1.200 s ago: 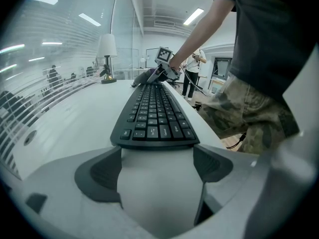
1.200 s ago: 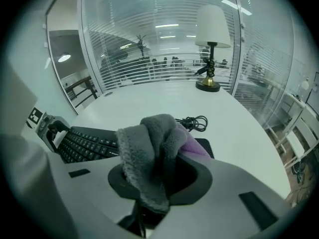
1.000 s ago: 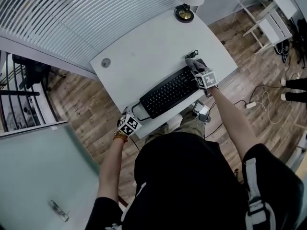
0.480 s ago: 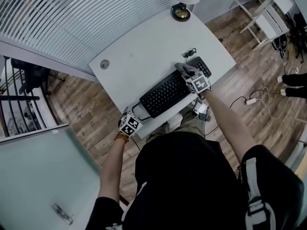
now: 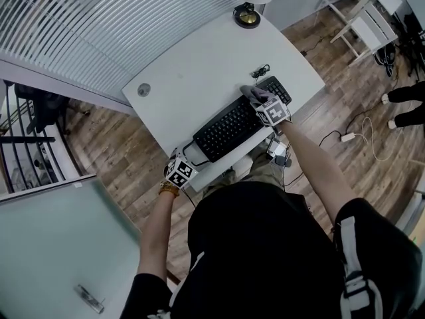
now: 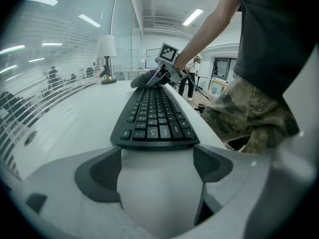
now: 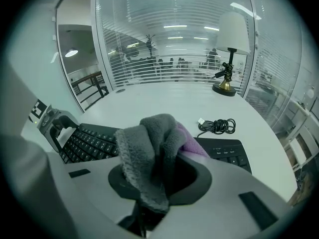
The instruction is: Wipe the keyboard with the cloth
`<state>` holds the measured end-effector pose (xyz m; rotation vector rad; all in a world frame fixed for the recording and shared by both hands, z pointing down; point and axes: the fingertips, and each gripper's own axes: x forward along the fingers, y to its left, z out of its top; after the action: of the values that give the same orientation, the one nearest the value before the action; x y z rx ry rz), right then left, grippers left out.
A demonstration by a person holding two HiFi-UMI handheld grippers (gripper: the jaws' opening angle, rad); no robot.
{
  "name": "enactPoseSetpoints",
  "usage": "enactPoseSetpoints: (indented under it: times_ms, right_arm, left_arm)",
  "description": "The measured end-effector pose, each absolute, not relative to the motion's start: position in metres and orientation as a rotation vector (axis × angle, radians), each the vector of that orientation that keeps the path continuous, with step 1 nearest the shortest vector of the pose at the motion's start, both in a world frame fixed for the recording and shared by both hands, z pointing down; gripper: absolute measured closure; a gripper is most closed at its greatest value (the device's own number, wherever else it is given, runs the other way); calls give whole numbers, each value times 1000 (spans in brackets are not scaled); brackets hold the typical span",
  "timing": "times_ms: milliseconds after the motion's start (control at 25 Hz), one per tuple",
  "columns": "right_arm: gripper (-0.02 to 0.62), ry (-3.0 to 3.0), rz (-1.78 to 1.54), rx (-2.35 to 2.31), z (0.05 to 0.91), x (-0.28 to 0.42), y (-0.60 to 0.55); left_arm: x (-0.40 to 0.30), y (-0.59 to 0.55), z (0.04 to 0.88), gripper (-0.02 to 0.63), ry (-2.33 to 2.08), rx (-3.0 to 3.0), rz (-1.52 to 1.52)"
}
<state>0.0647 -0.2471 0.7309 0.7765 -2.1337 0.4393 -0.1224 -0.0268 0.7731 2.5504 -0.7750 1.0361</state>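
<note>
A black keyboard (image 5: pixel 232 126) lies slantwise on the white desk (image 5: pixel 199 65). My right gripper (image 5: pixel 260 102) is shut on a bunched grey cloth (image 5: pixel 251 93) with a purple side, and presses it on the keys just left of the number pad. In the right gripper view the cloth (image 7: pixel 149 148) fills the jaws and hides the fingertips, with the keyboard (image 7: pixel 94 141) below it. My left gripper (image 5: pixel 183 159) stands open at the keyboard's left end. In the left gripper view the keyboard (image 6: pixel 155 116) begins right at the jaw tips of that gripper (image 6: pixel 157 161).
A desk lamp (image 5: pixel 247 15) stands at the desk's far corner, and a coiled black cable (image 5: pixel 262 70) lies just behind the keyboard. A round grommet (image 5: pixel 144 90) sits near the far left edge. Glass walls with blinds border the desk, and wood floor lies beyond.
My right gripper has slid the cloth leftward along the keyboard, off the number pad, which now shows. The left gripper has stayed at the keyboard's left end.
</note>
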Motion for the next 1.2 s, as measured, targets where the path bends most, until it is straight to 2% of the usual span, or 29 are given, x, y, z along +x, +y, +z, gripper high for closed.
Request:
enactPoseSetpoints:
  times_ms: [1200]
  right_arm:
    - [517,-2217,435,438,727,-43,-153]
  left_arm:
    - [-121,-27,772,163,-777,2551,1038]
